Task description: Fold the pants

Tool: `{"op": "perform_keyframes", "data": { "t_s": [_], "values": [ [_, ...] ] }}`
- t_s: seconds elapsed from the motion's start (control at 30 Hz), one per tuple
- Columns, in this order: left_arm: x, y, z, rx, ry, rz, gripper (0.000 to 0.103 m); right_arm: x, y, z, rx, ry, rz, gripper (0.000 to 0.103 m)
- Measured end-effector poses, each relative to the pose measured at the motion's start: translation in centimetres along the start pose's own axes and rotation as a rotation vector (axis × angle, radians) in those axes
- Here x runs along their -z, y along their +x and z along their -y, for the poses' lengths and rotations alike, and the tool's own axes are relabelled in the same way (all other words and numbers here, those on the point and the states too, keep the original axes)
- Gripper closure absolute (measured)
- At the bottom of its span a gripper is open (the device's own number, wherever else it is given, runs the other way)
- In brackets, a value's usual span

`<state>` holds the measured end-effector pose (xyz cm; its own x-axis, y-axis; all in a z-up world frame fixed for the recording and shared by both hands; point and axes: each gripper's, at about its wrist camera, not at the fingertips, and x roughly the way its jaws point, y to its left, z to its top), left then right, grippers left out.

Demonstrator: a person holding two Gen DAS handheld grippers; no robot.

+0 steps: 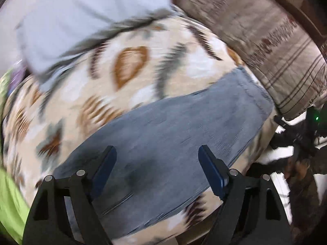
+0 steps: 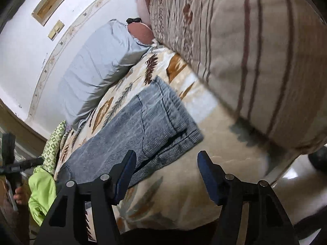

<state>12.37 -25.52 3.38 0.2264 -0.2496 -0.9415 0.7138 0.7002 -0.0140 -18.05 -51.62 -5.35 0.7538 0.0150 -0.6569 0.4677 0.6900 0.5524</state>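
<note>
Blue-grey denim pants (image 1: 173, 130) lie flat in a long folded strip on a cream leaf-patterned bedspread (image 1: 126, 81). My left gripper (image 1: 157, 153) is open and empty, just above the middle of the strip. In the right wrist view the pants (image 2: 139, 126) lie lengthwise, hem end folded over at the far right. My right gripper (image 2: 166, 159) is open and empty, over the near edge of the pants and the bedspread (image 2: 184, 183).
A pale blue pillow (image 2: 98, 65) lies at the bed's far side by a white wall. A striped beige cushion (image 2: 255, 51) crowds the right. A lime green cloth (image 2: 40, 194) hangs at the left edge. The other gripper (image 2: 12, 169) shows at far left.
</note>
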Motion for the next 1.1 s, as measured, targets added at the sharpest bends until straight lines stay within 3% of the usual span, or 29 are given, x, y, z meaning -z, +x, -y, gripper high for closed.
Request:
{"op": "perform_keyframes", "data": {
  "t_s": [0.3, 0.5, 0.63, 0.8, 0.97, 1.1],
  "values": [
    [-13.3, 9.5, 10.7, 0.197, 0.068, -0.173, 0.021, 0.8, 1.2, 1.6, -0.091, 0.140, 0.052, 0.037],
    [-17.8, 16.0, 14.3, 0.303, 0.066, -0.302, 0.021, 1.2, 1.4, 2.2, -0.148, 0.187, 0.076, 0.037],
    [-18.7, 18.7, 16.1, 0.349, 0.141, -0.369, 0.021, 1.3, 2.0, 1.9, -0.176, 0.185, 0.068, 0.037],
    [-18.2, 20.2, 18.6, 0.391, 0.350, -0.430, 0.021, 1.0, 3.1, 0.9, -0.220, 0.171, 0.070, 0.037],
    [-16.6, 20.0, 21.3, 0.384, 0.592, -0.420, 0.020, 0.6, 3.7, 1.5, -0.271, 0.201, 0.106, 0.037],
    [-16.4, 20.0, 23.5, 0.421, 0.662, -0.415, 0.020, 0.3, 3.9, 1.4, -0.287, 0.195, 0.123, 0.038]
  ]
}}
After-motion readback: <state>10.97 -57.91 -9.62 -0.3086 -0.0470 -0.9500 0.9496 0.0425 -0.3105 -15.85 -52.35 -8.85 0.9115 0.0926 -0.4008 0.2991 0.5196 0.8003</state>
